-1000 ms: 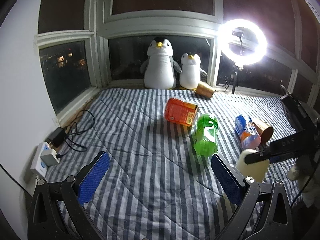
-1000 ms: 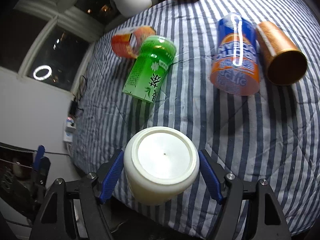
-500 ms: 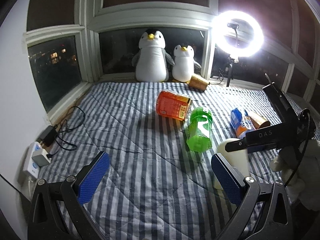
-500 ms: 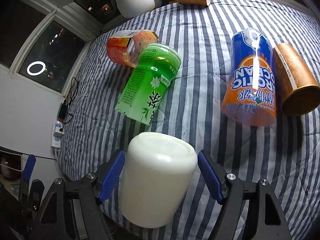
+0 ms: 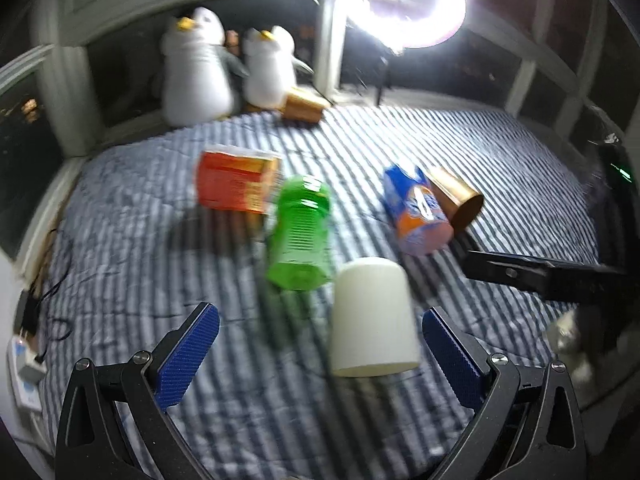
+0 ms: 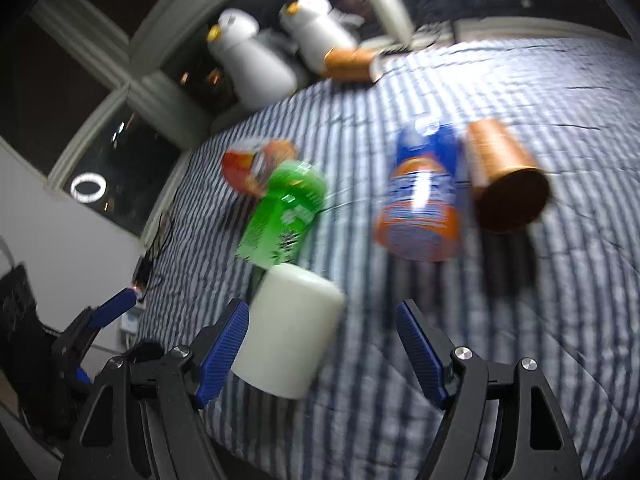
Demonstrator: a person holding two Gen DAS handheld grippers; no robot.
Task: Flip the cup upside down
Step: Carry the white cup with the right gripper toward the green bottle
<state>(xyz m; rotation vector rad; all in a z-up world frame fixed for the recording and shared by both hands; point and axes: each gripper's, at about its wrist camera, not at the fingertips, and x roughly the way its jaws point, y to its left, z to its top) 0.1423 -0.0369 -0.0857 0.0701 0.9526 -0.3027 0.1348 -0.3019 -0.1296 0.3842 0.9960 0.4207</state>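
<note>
The white cup (image 5: 374, 318) stands upside down on the striped bedspread (image 5: 160, 264), its closed base on top. It also shows in the right wrist view (image 6: 290, 332). My right gripper (image 6: 324, 344) is open, its left pad close beside the cup and its right pad well apart from it. My left gripper (image 5: 320, 354) is open and empty, and the cup stands ahead of it between its fingers, nearer the right one. Both views are blurred by motion.
A green can (image 5: 302, 236), an orange box (image 5: 236, 180), a blue-orange can (image 5: 416, 212) and a copper cup (image 5: 458, 198) lie behind the white cup. Two plush penguins (image 5: 198, 68) and another copper cup (image 5: 302, 106) stand at the window. A ring light (image 5: 400, 0) glares. Cables (image 5: 36, 308) lie left.
My right gripper has let go of the white cup and opened, leaving it upside down on the bedspread. My left gripper has swung right toward the cup.
</note>
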